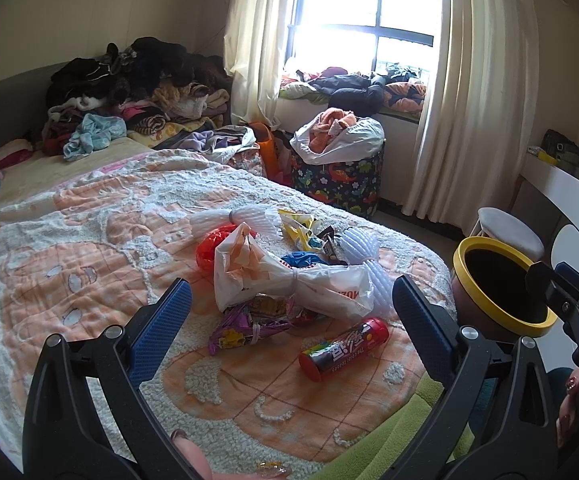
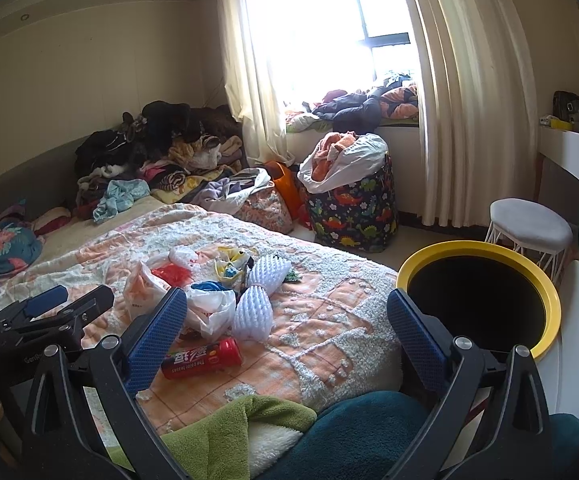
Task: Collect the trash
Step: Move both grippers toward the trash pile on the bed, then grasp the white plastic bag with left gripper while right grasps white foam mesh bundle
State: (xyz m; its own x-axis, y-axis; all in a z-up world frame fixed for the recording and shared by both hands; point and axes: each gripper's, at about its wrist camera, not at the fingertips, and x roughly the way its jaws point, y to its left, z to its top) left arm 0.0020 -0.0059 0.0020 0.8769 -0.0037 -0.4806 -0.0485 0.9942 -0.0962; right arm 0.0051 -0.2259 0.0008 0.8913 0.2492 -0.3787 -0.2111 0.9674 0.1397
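Your left tongs (image 1: 289, 312) are spread wide and hold nothing; they hover just above the bed, framing the litter, which looks like a line-up for a first pick. Your right tongs (image 2: 287, 324) are equally wide and empty, hanging over the bed's near corner with the bin at their 2 o'clock.

In the left wrist view, going left to right, the trash sits in one heap at 12 o'clock: a crumpled red plastic bag (image 1: 209, 250), a knotted white plastic bag with orange print (image 1: 285, 280) lying over a purple foil snack wrapper (image 1: 245, 330), a yellow crinkled wrapper (image 1: 297, 228), white ribbed foam netting (image 1: 363, 258), and nearest you a red cylindrical candy tube (image 1: 343, 344) lying on its side, apart from the heap. The tube looks the easiest first grab: rigid, and clear of the rest.

The black round bin with a yellow rim (image 1: 503, 288) stands off the bed's right edge at 3 o'clock, mouth open, presumably placed for short carries.

The orange-and-white tufted bedspread (image 1: 89, 248) is soft, so things may sink when pressed. Beyond lie a clothes pile (image 1: 129, 92), cream curtains (image 1: 473, 100) and a dinosaur-print hamper (image 1: 341, 180).
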